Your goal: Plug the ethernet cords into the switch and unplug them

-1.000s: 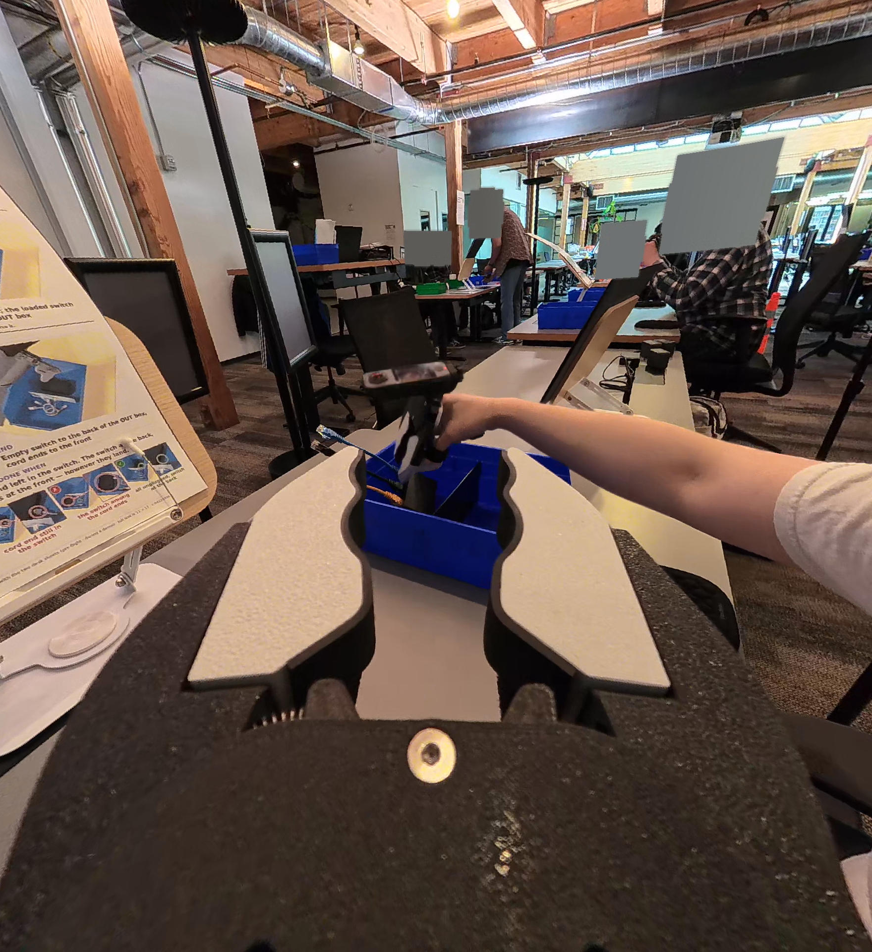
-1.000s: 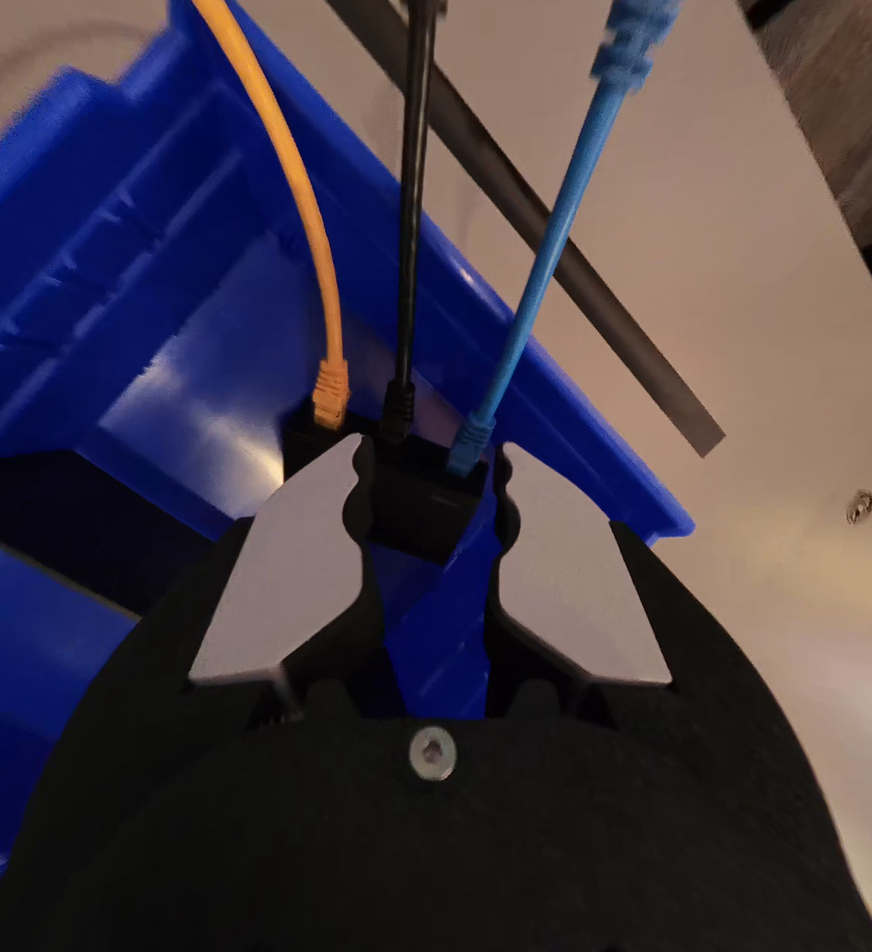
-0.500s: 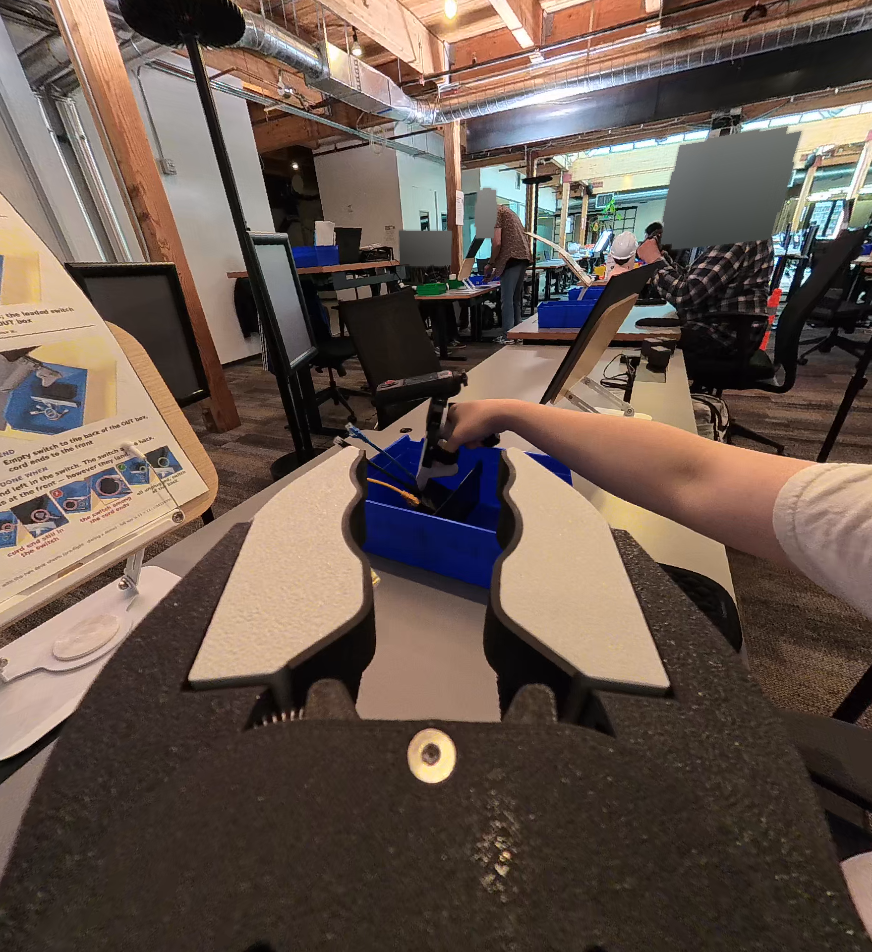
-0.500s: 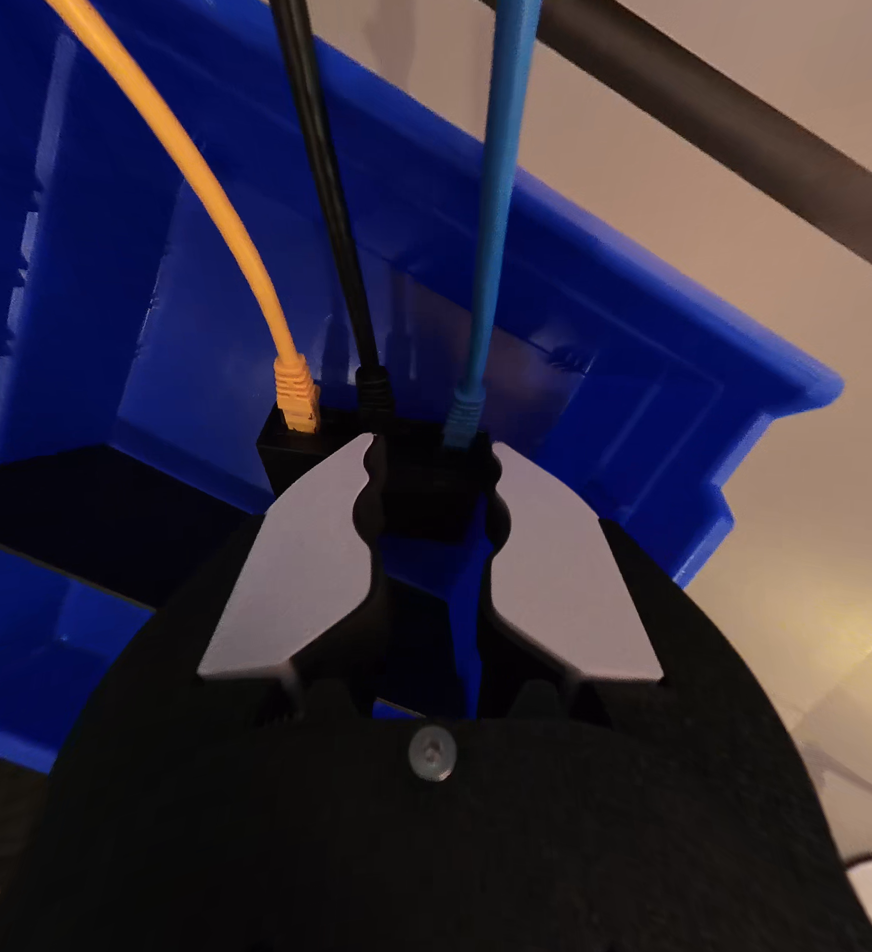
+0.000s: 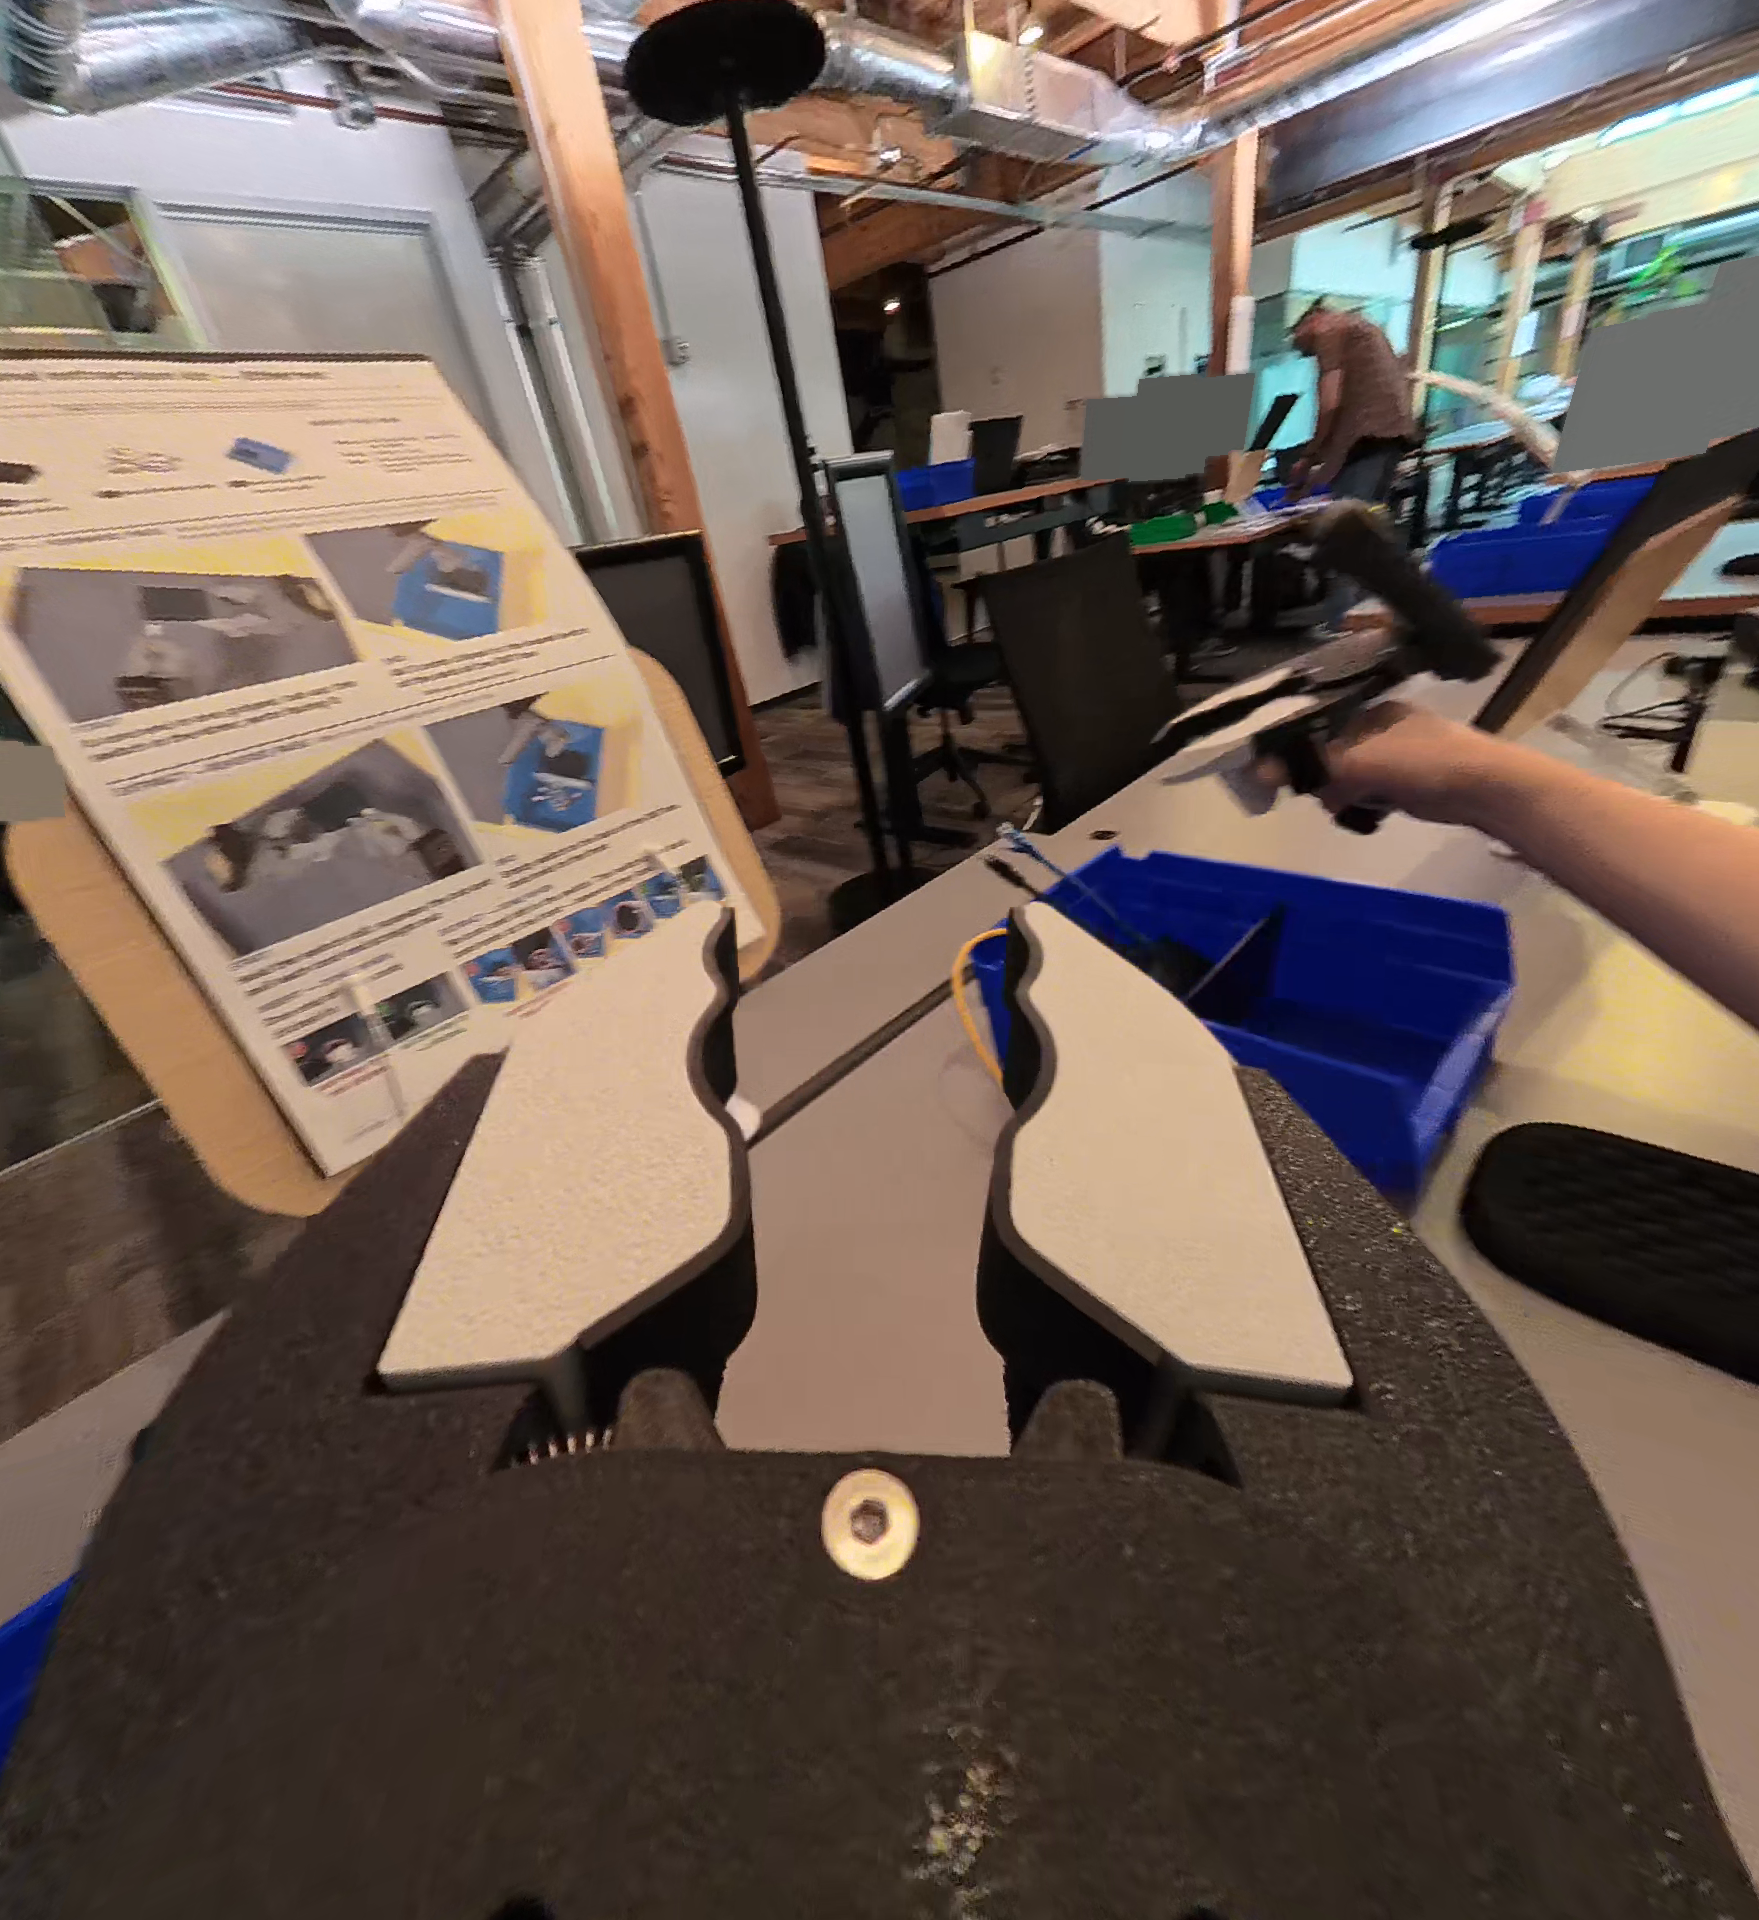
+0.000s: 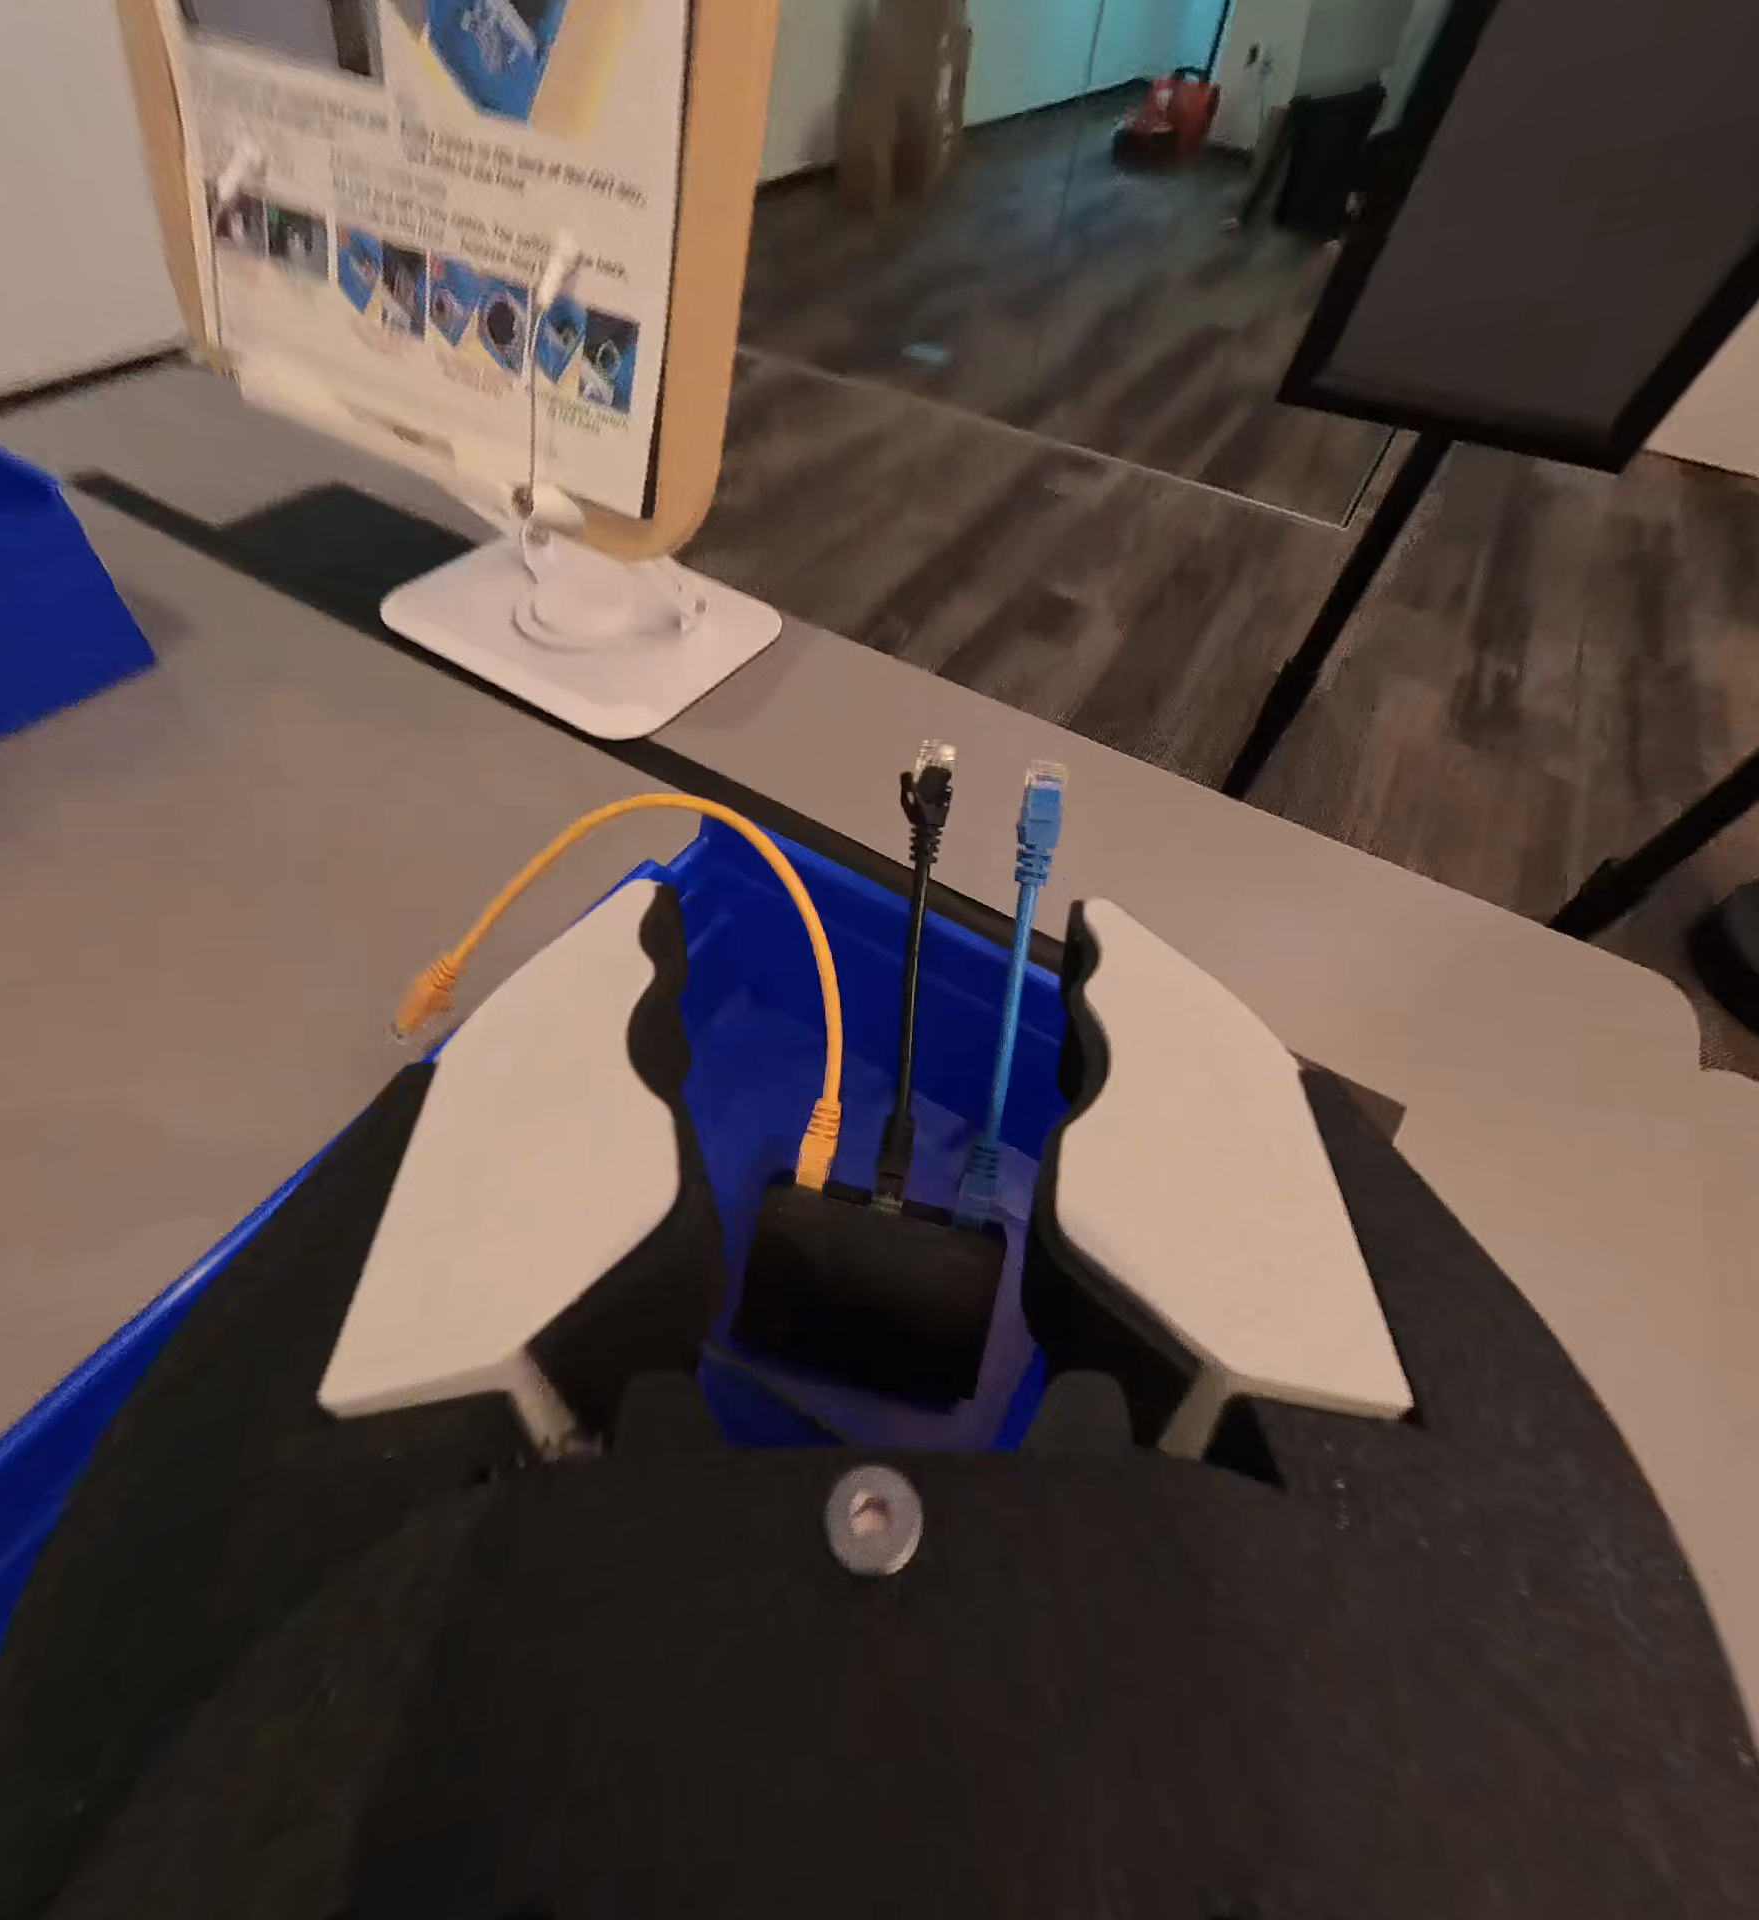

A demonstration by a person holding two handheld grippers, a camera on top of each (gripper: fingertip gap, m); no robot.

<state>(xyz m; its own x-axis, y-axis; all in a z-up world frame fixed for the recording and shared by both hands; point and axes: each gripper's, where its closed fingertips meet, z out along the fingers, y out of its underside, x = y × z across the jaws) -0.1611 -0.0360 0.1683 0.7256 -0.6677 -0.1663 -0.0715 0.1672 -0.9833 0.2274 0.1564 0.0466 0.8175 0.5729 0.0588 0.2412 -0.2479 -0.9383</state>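
Note:
A small black switch [image 6: 870, 1288] lies inside a blue bin [image 6: 750, 956], with an orange cord [image 6: 750, 842], a black cord [image 6: 916, 935] and a blue cord [image 6: 1026, 935] plugged into it. Their free ends stick out over the bin's rim. My right gripper [image 6: 864, 914] is open and empty, raised above the switch; it also shows in the left wrist view [image 5: 1259, 727], held by a hand over the bin [image 5: 1353, 997]. My left gripper [image 5: 870, 925] is open and empty above the grey table [image 5: 854, 1247], left of the bin.
An instruction board [image 5: 314, 727] on a white stand [image 6: 584, 634] stands at the table's left edge. A black padded rest [image 5: 1664, 1236] lies right of the bin. Another blue bin [image 6: 2, 603] sits farther along. A black pole stand [image 5: 781, 416] rises behind the table. The gap from one gripper's tips to the other's is roughly 45 cm. To reach the small black switch [image 6: 870, 1288] in a straight line is about 20 cm for my right fingers, about 55 cm for my left.
My right gripper has opened, let go of the switch in the bin and lifted up and back. My left gripper has swung left and drawn closer to the bin.

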